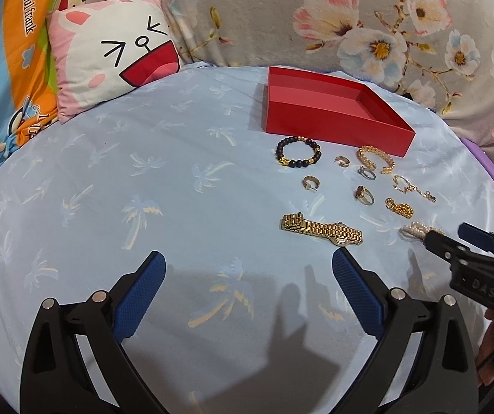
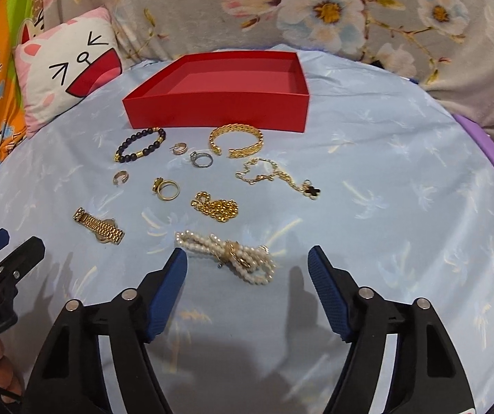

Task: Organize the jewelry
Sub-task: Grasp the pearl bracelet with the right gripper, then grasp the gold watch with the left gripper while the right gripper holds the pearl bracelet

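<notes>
An open red box (image 1: 329, 127) (image 2: 219, 110) sits on the light blue sheet, empty. In front of it lie a black bead bracelet (image 2: 139, 145), a gold cuff (image 2: 238, 141), several rings and small hoops, a clover chain bracelet (image 2: 278, 179), a gold chain heap (image 2: 217, 207), a gold watch (image 1: 322, 230) (image 2: 99, 226) and a pearl bracelet (image 2: 228, 257). My left gripper (image 1: 248, 265) is open, just short of the watch. My right gripper (image 2: 247, 262) is open with the pearl bracelet between its fingertips; it also shows in the left wrist view (image 1: 454, 238).
A cat-face cushion (image 1: 112, 55) leans at the back left. A grey floral blanket (image 1: 350, 17) runs along the back. A purple object (image 2: 492, 151) lies at the right edge of the sheet. My left gripper shows at the lower left of the right wrist view (image 2: 8, 245).
</notes>
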### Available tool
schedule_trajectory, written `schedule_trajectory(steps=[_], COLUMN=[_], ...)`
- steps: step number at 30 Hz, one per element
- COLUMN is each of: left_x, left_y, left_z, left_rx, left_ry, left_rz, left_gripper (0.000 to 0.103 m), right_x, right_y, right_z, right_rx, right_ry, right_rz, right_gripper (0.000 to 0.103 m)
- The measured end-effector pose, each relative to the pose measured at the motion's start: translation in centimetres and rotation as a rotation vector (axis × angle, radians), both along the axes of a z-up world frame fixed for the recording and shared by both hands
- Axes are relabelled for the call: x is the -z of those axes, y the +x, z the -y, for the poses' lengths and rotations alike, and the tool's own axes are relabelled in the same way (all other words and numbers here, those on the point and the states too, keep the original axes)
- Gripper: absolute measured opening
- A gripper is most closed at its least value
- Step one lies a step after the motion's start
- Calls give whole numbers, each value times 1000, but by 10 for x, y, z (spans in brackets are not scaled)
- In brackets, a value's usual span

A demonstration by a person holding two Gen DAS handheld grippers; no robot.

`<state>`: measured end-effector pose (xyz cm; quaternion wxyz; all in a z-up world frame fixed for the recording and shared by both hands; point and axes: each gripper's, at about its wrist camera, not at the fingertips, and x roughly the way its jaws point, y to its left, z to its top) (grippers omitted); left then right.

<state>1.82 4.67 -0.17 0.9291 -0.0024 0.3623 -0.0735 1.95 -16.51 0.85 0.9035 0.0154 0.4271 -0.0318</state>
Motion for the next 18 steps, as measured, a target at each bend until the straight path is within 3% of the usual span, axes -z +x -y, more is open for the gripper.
schedule_trajectory(steps=[7, 14, 18], left_x=[2, 5, 5], left_y=[2, 3, 7], left_z=[2, 5, 7], left_rx=[5, 17, 33], left_ry=[14, 18, 10], left_rz=[-15, -33, -36], left_gripper=[95, 95, 95], right_x=[11, 10, 9], right_y=[13, 3, -5], right_z=[-7, -5, -1], right_rx=[-53, -48, -34], right_ry=[25, 54, 90], right_rz=[-46, -40, -35], right_gripper=[52, 23, 22])
